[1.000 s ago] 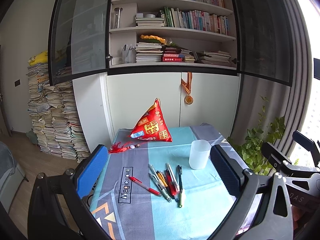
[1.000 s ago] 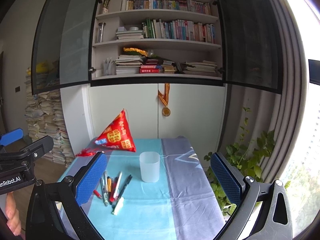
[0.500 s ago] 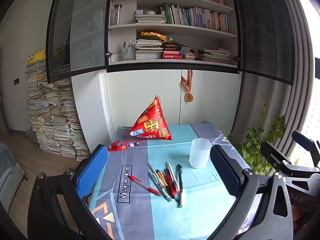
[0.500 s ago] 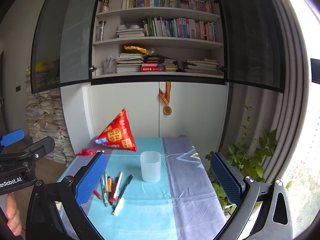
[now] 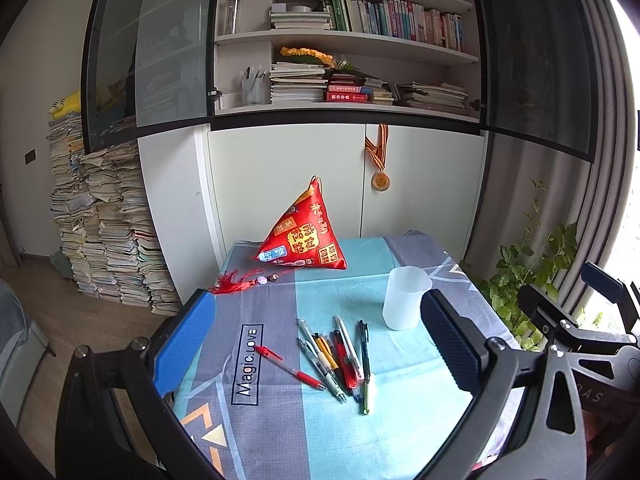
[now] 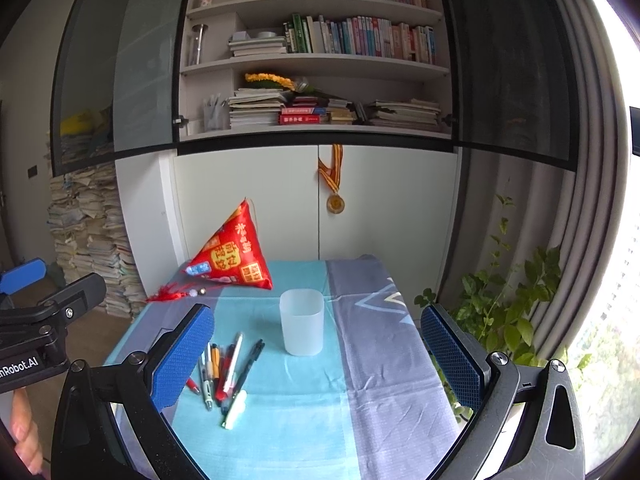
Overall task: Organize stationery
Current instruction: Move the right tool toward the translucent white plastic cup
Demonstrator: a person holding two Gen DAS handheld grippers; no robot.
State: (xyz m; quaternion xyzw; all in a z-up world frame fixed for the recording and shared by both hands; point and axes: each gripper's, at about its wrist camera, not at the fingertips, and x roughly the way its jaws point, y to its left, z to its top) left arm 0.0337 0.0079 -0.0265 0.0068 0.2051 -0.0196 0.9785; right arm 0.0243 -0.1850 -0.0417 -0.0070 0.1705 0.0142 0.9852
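Pens [image 5: 340,356] all lie loose near the table's [image 5: 400,432] left edge, beside the empty cup [image 5: 404,298]; nothing is sorted yet. Left gripper [image 5: 316,340] and right gripper [image 6: 316,356] hang wide open, holding nothing.

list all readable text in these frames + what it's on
"Magic.LOVE": boxed print on the tablecloth.
"nRobot.AI": on the left gripper's body, start cut off by the frame edge.
"DAS": partial letters on the right gripper's body.
Red pyramid cushion: Chinese characters, too distorted to transcribe reliably.
Book spines and medal: too small to read.
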